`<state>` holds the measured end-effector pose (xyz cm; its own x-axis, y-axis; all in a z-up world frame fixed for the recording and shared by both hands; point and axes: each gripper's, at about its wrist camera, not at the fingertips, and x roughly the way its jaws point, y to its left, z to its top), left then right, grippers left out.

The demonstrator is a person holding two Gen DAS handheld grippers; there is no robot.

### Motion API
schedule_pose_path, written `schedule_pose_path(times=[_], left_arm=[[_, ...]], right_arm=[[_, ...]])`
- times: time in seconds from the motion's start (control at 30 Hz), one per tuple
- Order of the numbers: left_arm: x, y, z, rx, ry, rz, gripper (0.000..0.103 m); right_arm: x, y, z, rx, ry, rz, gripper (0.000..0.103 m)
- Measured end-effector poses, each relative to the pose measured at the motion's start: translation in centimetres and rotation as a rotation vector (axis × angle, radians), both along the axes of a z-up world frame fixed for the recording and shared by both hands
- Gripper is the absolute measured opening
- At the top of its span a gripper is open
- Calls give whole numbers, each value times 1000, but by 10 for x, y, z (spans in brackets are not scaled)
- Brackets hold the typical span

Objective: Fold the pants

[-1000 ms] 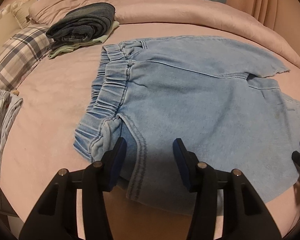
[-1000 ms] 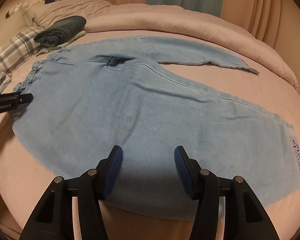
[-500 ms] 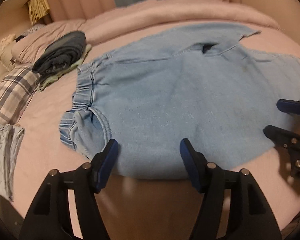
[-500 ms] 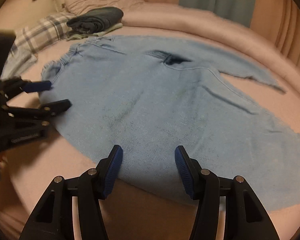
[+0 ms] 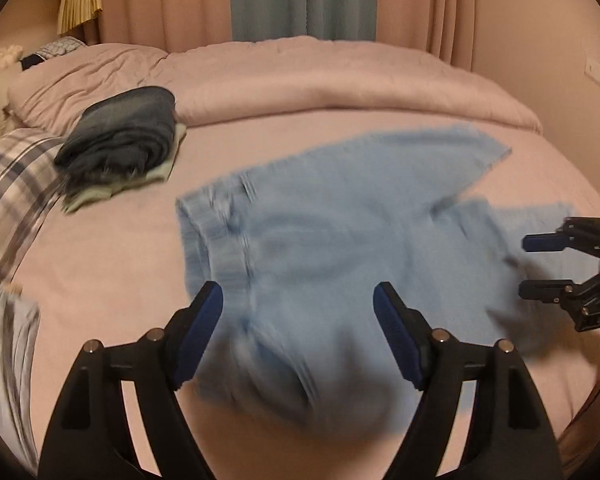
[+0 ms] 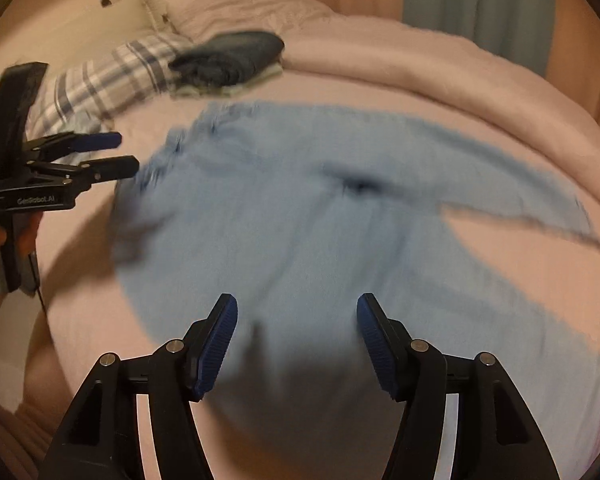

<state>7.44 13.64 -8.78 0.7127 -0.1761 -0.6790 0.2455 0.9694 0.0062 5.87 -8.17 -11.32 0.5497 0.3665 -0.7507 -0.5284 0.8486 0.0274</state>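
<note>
Light blue pants (image 5: 340,248) (image 6: 300,232) lie spread flat on the pink bed, waistband to the left, legs running right. My left gripper (image 5: 298,320) hangs above the waist end, its jaws opening, nothing between them. In the right wrist view the same left gripper (image 6: 112,154) shows at the left, off the cloth. My right gripper (image 6: 297,328) hovers over the near edge of the pants with its jaws opening and nothing between them; the left wrist view shows the right gripper (image 5: 534,266) at the right edge. Both views are blurred by motion.
A folded dark garment (image 5: 120,136) on pale green cloth lies at the back left. A plaid pillow (image 5: 12,176) and another pale blue garment (image 5: 4,344) sit at the left. A rolled pink duvet (image 5: 340,80) runs along the far side, curtains behind.
Both grippers have risen and pulled back from the pants, and their jaws stand wider. The left gripper's jaws no longer reach the waistband corner. The pants lie flat.
</note>
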Motion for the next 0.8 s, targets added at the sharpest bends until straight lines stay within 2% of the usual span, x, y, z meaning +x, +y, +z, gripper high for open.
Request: schedule_pose_path(times=[0.1, 0.2, 0.33, 0.5, 0.6, 0.7, 0.77, 0.8], left_arm=[[54, 14, 5, 12, 13, 17, 78], [100, 33, 2, -8, 62, 31, 78], [159, 50, -15, -41, 167, 30, 77], [198, 55, -33, -49, 267, -59, 77], [216, 54, -39, -23, 305, -132, 77], [229, 53, -46, -39, 355, -220, 76], [235, 52, -53, -20, 398, -229, 72], [236, 50, -60, 11, 424, -234, 62]], right_arm=[[52, 4, 9, -11, -15, 36, 64], [109, 13, 13, -73, -26, 43, 64], [178, 28, 18, -129, -42, 78, 64], [244, 52, 13, -199, -36, 180, 64], [269, 67, 4, -248, -17, 281, 64], [294, 77, -10, -309, 24, 326, 64], [309, 80, -21, -356, 76, 335, 64], [315, 80, -30, -374, 140, 339, 64]])
